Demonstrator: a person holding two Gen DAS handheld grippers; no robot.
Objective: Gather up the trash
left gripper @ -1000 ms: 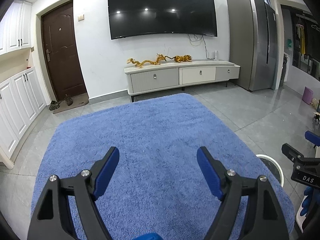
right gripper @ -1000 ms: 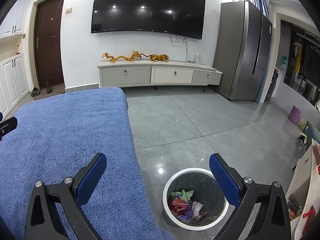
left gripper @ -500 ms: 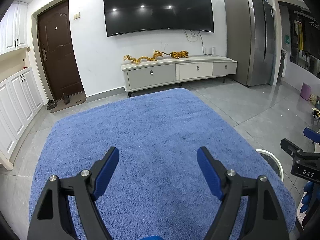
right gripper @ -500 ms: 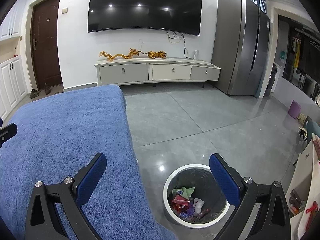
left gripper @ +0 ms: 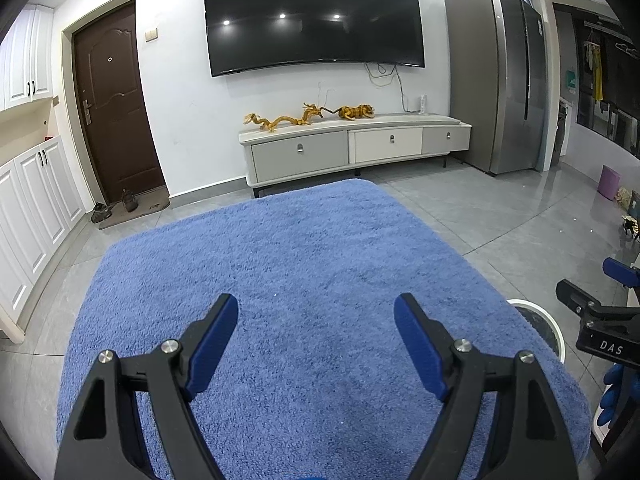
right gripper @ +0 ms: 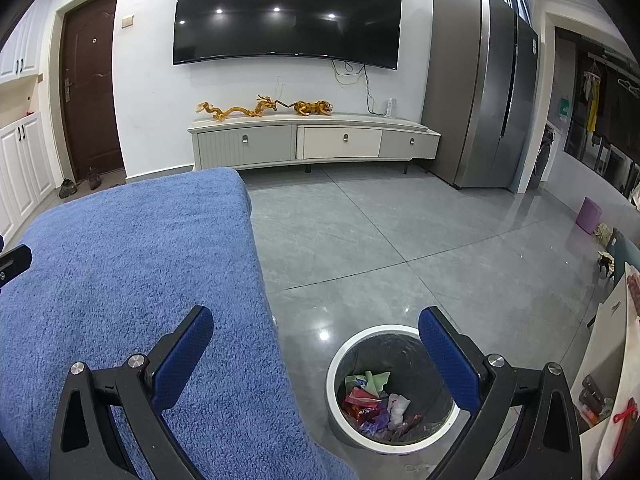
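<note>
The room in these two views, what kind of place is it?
Most likely a home living room: a large television hangs on the wall above a low cabinet, a tall refrigerator stands beside it, and shoes lie by the brown door.

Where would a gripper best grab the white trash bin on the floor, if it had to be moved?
Judging by shape, the top rim: the white trash bin is round, upright and open-topped, so come from above and pinch the rim wall on the side away from the blue blanket, one finger inside. The right gripper, open and empty, is nearest.

home living room, seemingly: wall tv point(left gripper: 314, 16), fridge point(left gripper: 494, 76).
</note>
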